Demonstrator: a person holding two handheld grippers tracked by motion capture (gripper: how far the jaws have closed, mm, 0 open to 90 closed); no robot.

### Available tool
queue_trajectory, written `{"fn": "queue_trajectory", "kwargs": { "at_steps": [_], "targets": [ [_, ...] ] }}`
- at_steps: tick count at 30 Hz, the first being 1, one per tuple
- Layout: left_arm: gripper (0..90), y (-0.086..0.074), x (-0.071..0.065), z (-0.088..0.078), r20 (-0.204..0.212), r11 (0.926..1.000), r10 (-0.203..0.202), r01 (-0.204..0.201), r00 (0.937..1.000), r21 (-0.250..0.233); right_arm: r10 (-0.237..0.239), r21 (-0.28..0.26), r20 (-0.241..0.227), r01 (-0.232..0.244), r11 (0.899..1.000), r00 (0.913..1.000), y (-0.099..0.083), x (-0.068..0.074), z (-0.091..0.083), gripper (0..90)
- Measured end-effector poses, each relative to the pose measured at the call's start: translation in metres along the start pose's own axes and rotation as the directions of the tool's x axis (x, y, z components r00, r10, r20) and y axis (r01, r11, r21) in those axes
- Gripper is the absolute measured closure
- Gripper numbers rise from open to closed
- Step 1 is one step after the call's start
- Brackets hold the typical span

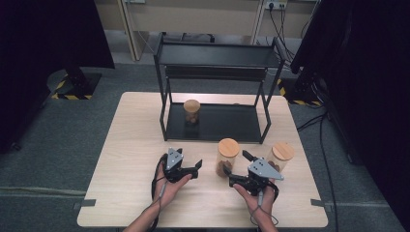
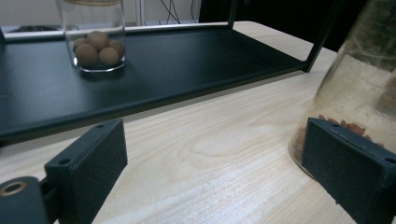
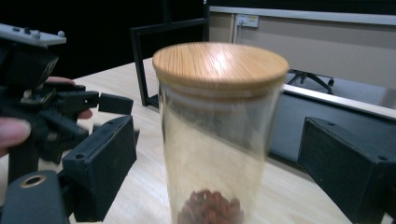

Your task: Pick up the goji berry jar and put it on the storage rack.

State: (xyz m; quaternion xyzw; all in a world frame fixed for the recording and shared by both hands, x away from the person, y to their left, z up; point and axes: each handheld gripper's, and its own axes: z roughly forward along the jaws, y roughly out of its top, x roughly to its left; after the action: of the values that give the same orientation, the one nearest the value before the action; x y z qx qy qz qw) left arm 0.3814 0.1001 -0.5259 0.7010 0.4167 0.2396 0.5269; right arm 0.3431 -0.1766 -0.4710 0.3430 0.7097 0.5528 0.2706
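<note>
A glass jar with a wooden lid [image 1: 227, 153] and brown bits at its bottom stands on the table in front of the black rack [image 1: 215, 123]. My right gripper [image 1: 236, 165] reaches around it from the right. In the right gripper view the jar [image 3: 219, 140] stands between the jaws of that gripper [image 3: 219, 177] with a gap on each side, so it is open. My left gripper [image 1: 197, 167] lies just left of the jar, open, and nothing is between the jaws of this gripper [image 2: 233, 168]. The same jar [image 2: 369, 79] rises beside its right jaw.
A second lidded jar [image 1: 281, 155] stands right of my right hand. A smaller jar of brown balls [image 1: 191, 112] [image 2: 95, 44] sits on the rack's lower shelf [image 2: 196, 60]. The rack's top shelf [image 1: 217, 54] is bare. Light wood table [image 1: 130, 145].
</note>
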Motion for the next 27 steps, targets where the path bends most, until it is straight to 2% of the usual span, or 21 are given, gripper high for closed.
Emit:
{"fn": "queue_trajectory", "kwargs": {
  "at_steps": [6, 9, 17, 27],
  "targets": [
    [6.5, 0.000, 0.001, 0.000, 0.003, 0.9999, -0.014, 0.014, 0.9999, -0.001, 0.003, 0.016, -0.008, -0.003, 1.000, 1.0000, 0.005, 0.000, 0.017, 15.4],
    [6.5, 0.000, 0.001, 0.000, 0.003, 1.0000, -0.009, 0.009, 1.0000, -0.003, 0.007, 0.023, -0.003, -0.007, 1.000, 1.0000, 0.004, 0.000, 0.022, 18.0],
    [6.5, 0.000, 0.002, 0.000, 0.006, 0.9998, -0.019, 0.019, 0.9998, -0.002, 0.010, 0.044, 0.000, -0.010, 0.999, 1.0000, 0.004, -0.003, 0.030, 24.1],
    [6.5, 0.000, 0.002, 0.000, 0.008, 0.9997, -0.026, 0.026, 0.9996, -0.003, 0.004, 0.052, 0.022, -0.005, 0.999, 0.9998, 0.009, -0.001, 0.031, 25.0]
  ]
}}
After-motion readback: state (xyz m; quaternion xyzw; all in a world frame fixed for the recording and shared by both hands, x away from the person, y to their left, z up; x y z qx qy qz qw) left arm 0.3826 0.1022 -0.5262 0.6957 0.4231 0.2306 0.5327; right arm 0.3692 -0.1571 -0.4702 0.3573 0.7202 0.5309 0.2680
